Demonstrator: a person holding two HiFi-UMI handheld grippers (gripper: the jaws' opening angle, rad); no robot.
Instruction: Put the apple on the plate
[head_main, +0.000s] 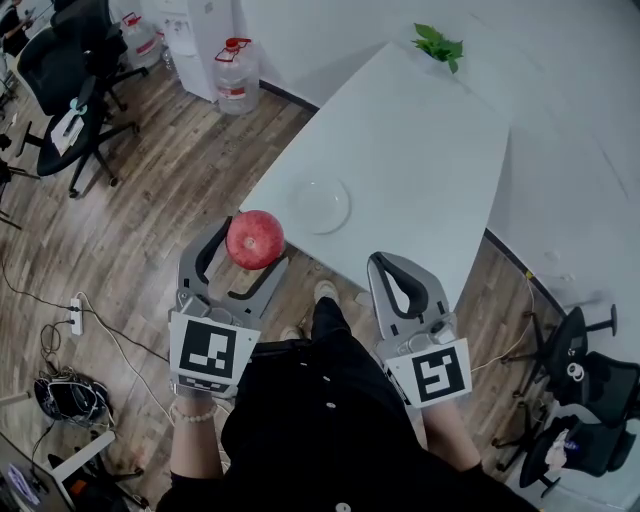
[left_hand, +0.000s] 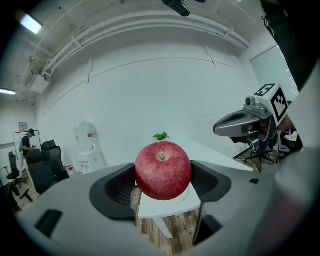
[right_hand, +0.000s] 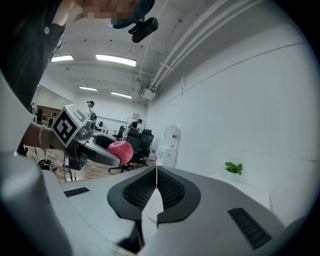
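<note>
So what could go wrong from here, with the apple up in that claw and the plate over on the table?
1. The round apple is pinched only at its sides by the left gripper, up by the edge of the table with wooden floor below; a slip would likely drop it there.
2. The clear plate sits near that edge; a clumsy set-down might nudge it or let the apple roll off.

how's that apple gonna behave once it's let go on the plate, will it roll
Probably apt to roll: the apple is round, and the plate looks shallow with a low rim. It seems firm, since the left gripper pinches its sides with no visible dent. Its smooth skin may slip a little between the jaws.
</note>
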